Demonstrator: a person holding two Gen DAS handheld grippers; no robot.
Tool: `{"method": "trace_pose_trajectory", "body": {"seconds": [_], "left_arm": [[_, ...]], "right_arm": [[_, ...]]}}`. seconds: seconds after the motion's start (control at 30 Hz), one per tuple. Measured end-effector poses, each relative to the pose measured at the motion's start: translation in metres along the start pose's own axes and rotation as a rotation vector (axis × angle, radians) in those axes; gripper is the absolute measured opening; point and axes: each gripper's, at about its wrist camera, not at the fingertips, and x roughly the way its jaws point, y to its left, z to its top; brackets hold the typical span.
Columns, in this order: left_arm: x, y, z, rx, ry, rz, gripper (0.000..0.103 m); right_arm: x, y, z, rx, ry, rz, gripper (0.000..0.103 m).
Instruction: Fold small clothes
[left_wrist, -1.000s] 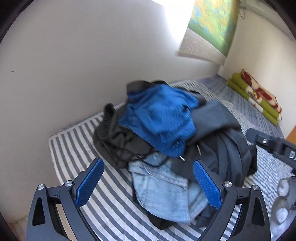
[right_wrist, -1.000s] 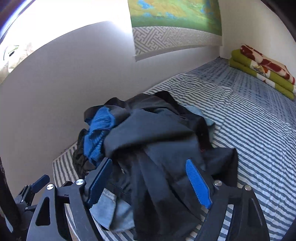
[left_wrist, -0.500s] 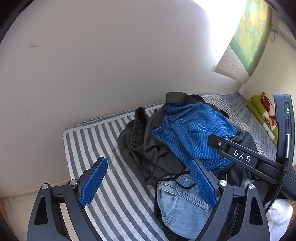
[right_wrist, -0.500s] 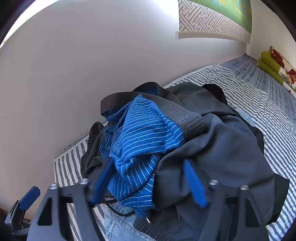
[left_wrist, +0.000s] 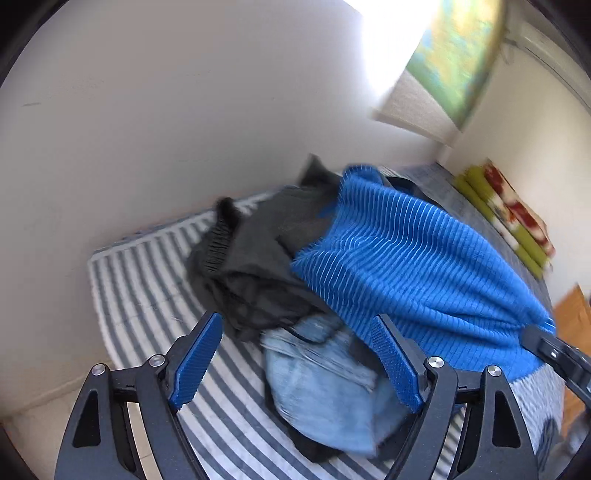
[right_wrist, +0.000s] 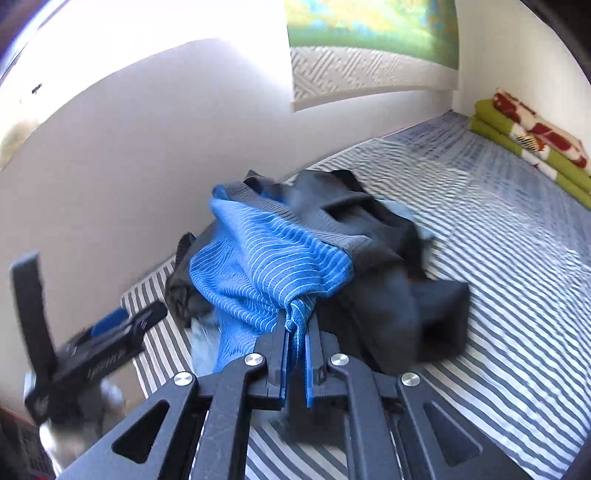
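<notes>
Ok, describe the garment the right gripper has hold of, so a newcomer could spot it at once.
Look at the striped mattress against the white wall, then the heap of clothes on it. The blue top is pulled out of that heap, one corner pinched in the right gripper. It is the only bright blue piece with thin pale stripes; beside it lie dark grey clothes and pale jeans.

A plain white wall (right_wrist: 140, 155) runs alongside a bed covered in a grey-and-white striped sheet (right_wrist: 517, 295). Bright light washes the wall's top beside a green-and-yellow wall hanging (right_wrist: 373, 22). A folded green, red and cream blanket (right_wrist: 532, 144) lies in the far corner.
</notes>
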Motion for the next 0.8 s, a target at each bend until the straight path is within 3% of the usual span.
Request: {"method": "trace_pose_trajectory", "body": {"seconds": [0.2,0.4,0.53,0.63,0.67,0.8], "left_arm": [[-0.014,-0.066,-0.055,0.173,0.047,-0.079,0.086],[-0.025,-0.125,-0.135,0.345,0.188,-0.143,0.081],[-0.041,-0.165,-0.181,0.457,0.254,-0.191,0.081],[-0.047,-0.191,-0.212,0.496,0.303,-0.205,0.081],[-0.047,-0.198,-0.221,0.496,0.329,-0.209,0.081],[-0.040,-0.230,-0.248,0.524,0.401,-0.213,0.081]], "right_arm": [[-0.082,-0.056,-0.100,0.042,0.028,-0.161,0.006],[-0.133,-0.119,-0.217,0.161,0.143,-0.265,0.006],[-0.151,-0.149,-0.291,0.284,0.220,-0.262,0.006],[-0.161,-0.156,-0.332,0.295,0.260,-0.201,0.010],[-0.164,-0.157,-0.341,0.284,0.263,-0.184,0.010],[-0.180,-0.167,-0.337,0.283,0.210,-0.166,0.032]]}}
